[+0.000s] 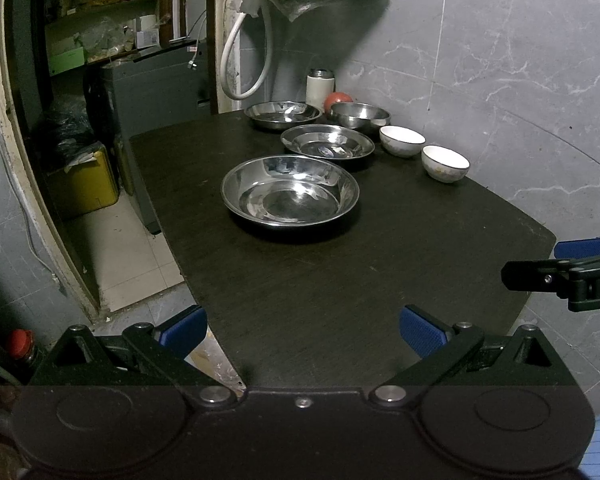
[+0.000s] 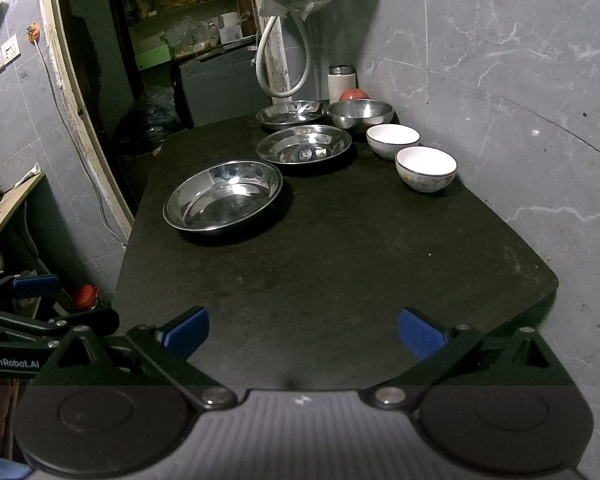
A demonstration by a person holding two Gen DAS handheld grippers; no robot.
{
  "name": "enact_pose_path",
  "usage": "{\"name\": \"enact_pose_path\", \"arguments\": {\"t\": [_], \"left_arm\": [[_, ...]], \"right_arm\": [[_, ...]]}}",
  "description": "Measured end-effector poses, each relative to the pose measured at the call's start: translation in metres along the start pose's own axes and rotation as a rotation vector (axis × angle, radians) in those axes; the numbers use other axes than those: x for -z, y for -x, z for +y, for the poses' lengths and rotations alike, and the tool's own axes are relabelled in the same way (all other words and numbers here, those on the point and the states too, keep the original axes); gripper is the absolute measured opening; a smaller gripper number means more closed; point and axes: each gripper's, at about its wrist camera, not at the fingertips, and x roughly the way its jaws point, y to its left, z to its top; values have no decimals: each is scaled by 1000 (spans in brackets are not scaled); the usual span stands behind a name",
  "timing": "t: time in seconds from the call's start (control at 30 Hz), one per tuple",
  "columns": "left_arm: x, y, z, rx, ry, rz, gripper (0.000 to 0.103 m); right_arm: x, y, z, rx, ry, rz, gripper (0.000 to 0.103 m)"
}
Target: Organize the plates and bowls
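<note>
Jaws wide apart above table's (image 2: 340, 272) bare near edge.

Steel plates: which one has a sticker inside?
The middle steel plate, between the nearest plate and the far plate. A small round blue sticker sits on its base; the other two show bare metal.

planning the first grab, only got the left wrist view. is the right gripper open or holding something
observer: the right gripper is open with nothing between its blue pads, above the near end of the table.
operator: anything left of my gripper i could bump
observer: yes, a light wooden counter stands left of the table, on the outer side of the left gripper.
</note>
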Motion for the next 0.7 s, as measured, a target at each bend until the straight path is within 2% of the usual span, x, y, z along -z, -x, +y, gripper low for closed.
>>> {"name": "enact_pose_path", "arguments": {"t": [0.7], "left_arm": [[2,-2,-6,0,-3,6,102]], "right_arm": [[1,-1,-2,0,-2,4,103]]}}
